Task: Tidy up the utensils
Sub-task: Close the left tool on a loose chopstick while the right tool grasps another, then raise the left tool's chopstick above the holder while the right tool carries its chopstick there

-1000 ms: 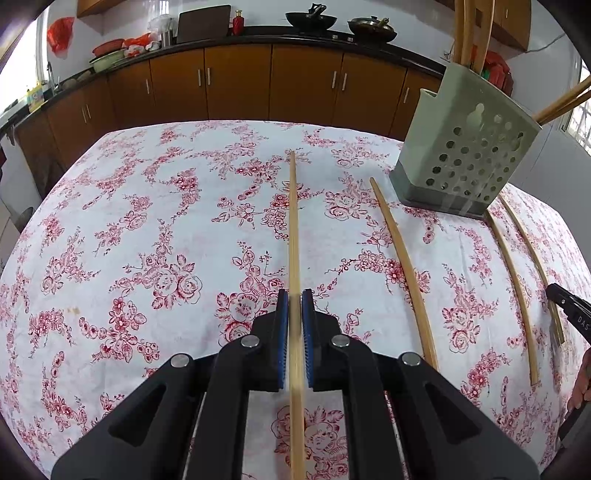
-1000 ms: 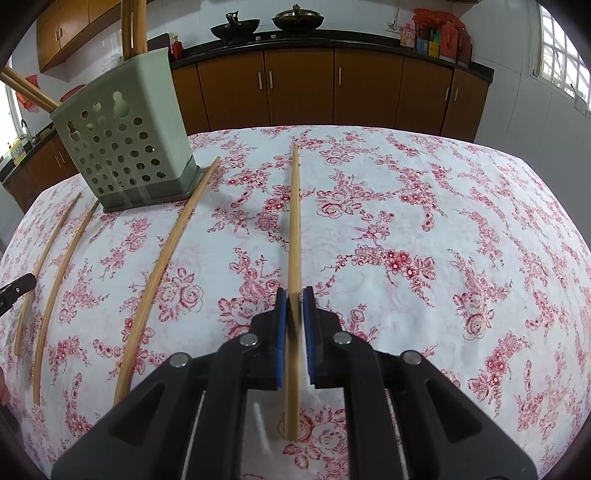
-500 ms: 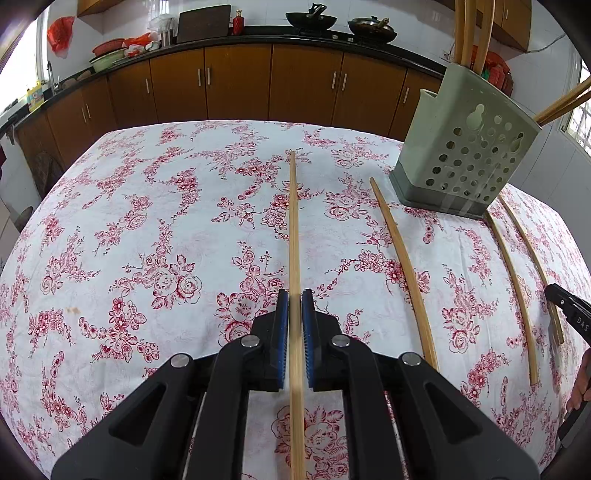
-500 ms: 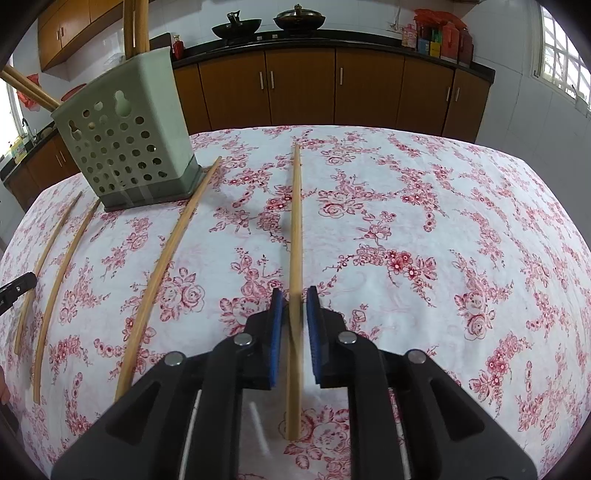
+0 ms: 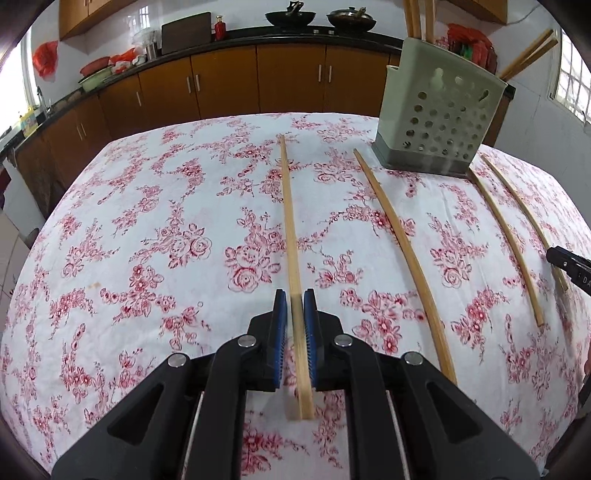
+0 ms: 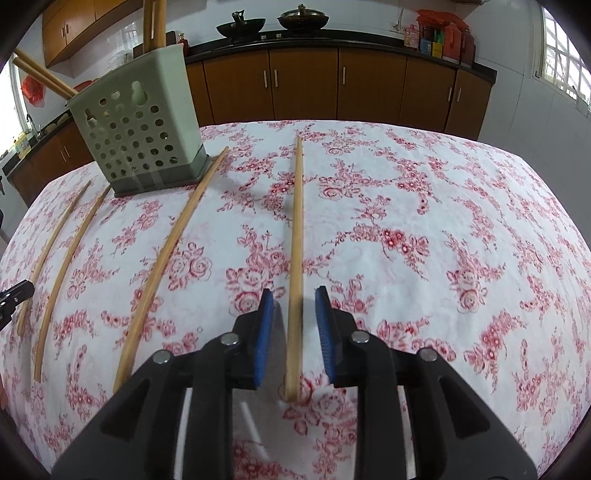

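Left claw (image 5: 294,308): clamped on a chopstick (image 5: 289,221) — lying on the desk (image 5: 147,221), left of the holder (image 5: 439,122).
Right claw (image 6: 294,308): just opened, apart — another chopstick (image 6: 296,229) lies untouched between the pads, right of the holder (image 6: 140,129).

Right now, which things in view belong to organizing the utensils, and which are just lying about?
Job:
four loose chopsticks on the tablecloth
green perforated holder
standing chopsticks already inside it

Lying about, on the counter:
two woks
cutting board
red bottle
jars

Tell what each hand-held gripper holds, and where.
Left hand-held gripper: thin bamboo chopstick, pinched near its closer end. Right hand-held gripper: nothing; jaws just opening around another chopstick.
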Motion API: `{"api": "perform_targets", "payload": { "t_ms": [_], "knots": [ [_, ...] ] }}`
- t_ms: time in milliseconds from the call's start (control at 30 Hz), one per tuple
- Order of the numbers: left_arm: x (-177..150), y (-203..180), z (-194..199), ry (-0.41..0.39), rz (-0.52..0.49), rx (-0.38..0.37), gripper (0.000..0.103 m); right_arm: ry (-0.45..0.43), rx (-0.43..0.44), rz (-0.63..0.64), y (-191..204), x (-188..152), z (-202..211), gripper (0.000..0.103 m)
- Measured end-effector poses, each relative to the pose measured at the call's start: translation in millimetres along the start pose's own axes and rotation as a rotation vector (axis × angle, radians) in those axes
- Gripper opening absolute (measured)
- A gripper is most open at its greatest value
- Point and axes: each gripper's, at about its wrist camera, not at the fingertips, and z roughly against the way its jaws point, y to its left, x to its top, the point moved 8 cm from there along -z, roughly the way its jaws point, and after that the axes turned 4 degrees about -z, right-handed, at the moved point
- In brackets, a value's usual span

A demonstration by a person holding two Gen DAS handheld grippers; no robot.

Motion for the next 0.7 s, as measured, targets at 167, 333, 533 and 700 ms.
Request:
{"api": "perform_targets", "payload": {
  "t_ms": [167, 333, 533, 700],
  "knots": [
    [0, 3, 1, 0.010, -0.009, 0.003, 0.008, 0.013, 0.039, -0.031, -6, -4, 6, 0.008],
    [10, 5, 11, -0.013, -0.015, -0.001, 0.007, -0.047, 0.044, -0.071, -17, 7, 26, 0.008],
    [43, 15, 48, -0.124, 0.016, -0.009, 0.007, -0.185, 0.062, -0.089, -22, 43, 68, 0.008],
    [72, 20, 77, -0.217, 0.052, -0.032, 0.007, -0.285, 0.076, -0.096, -23, 72, 99, 0.008]
  ]
}}
